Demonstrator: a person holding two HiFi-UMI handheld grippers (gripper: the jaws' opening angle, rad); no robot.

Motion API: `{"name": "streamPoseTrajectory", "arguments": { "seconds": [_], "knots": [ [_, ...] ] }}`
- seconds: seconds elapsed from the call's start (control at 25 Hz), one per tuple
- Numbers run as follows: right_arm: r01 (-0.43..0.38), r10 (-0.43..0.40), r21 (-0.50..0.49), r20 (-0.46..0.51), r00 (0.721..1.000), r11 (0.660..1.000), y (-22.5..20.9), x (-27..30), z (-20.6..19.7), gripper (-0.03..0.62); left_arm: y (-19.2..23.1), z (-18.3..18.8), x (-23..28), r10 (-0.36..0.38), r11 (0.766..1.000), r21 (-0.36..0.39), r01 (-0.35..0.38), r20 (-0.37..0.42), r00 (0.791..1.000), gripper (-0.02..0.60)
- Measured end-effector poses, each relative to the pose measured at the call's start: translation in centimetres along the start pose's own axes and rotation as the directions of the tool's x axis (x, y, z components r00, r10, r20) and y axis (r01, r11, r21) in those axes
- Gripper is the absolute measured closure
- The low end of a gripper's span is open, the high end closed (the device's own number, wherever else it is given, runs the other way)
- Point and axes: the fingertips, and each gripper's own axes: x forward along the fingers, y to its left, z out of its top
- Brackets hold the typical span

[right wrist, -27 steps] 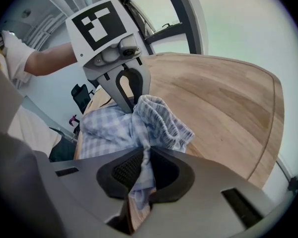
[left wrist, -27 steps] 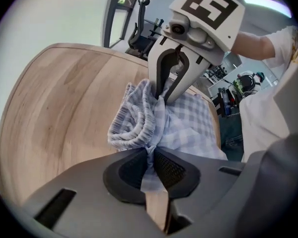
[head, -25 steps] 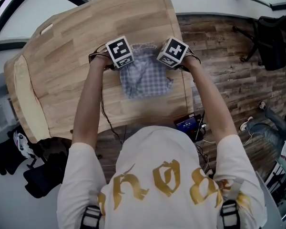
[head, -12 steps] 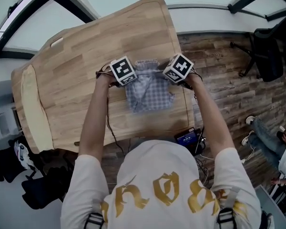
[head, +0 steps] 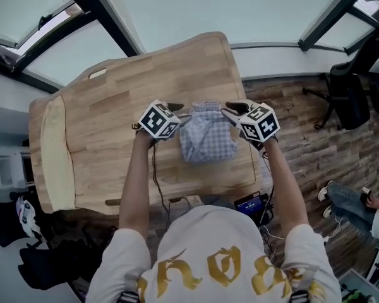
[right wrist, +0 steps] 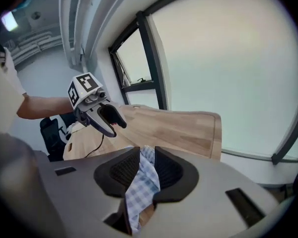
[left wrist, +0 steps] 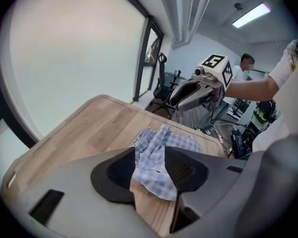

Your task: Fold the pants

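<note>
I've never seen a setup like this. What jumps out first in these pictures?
First, the left gripper and right gripper, each carrying a black-and-white marker cube, held over a wooden table. Between them lies a folded bundle of blue checked pants. The left jaws have just opened wide, the right closed slightly; neither grips the pants, which show through each gap.

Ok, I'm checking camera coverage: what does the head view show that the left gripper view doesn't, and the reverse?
Only the head view: the person's white shirt and left forearm. Only the left gripper view: a ceiling light, and the left gripper with its jaws face-on, just opened, gripping nothing, the pants showing through the gap. Both: the checked pants, the wooden table, and the right gripper, whose jaws have just been closing slightly, holding nothing.
</note>
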Motion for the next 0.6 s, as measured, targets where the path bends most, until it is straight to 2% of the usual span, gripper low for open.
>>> {"name": "streamPoseTrajectory", "arguments": {
  "seconds": [0.12,0.2,0.24,0.32,0.4,0.52,0.6],
  "knots": [
    [0.114,-0.11,-0.019,0.137,0.984,0.993,2.3,-2.6,2.4,0.51,-2.1,0.2,-3.4,0.079,0.997,-0.007,-0.078,0.119,0.99,0.429],
    [0.205,-0.201,0.008,0.241,0.95,0.979,3.7,-5.0,3.8,0.543,-3.5,0.5,-5.7,0.152,0.988,-0.033,-0.148,0.206,0.967,0.486],
    [0.254,-0.25,0.025,0.293,0.923,0.967,4.3,-6.3,4.5,0.561,-4.1,0.7,-6.8,0.195,0.981,-0.048,-0.19,0.247,0.949,0.508],
    [0.34,-0.332,0.054,0.4,0.854,0.939,5.6,-9.1,5.9,0.571,-5.0,1.5,-9.0,0.277,0.961,-0.074,-0.268,0.327,0.903,0.526],
    [0.391,-0.38,0.083,0.481,0.79,0.917,7.3,-11.6,6.7,0.571,-5.9,2.3,-11.4,0.347,0.937,-0.109,-0.332,0.406,0.845,0.532],
    [0.424,-0.439,0.157,0.527,0.728,0.892,10.1,-14.3,5.4,0.571,-8.4,2.1,-14.8,0.415,0.908,-0.184,-0.376,0.51,0.754,0.534],
    [0.393,-0.466,0.254,0.555,0.689,0.884,10.7,-15.7,5.0,0.572,-9.4,2.1,-16.4,0.442,0.895,-0.229,-0.383,0.568,0.694,0.535]
  ]
}}
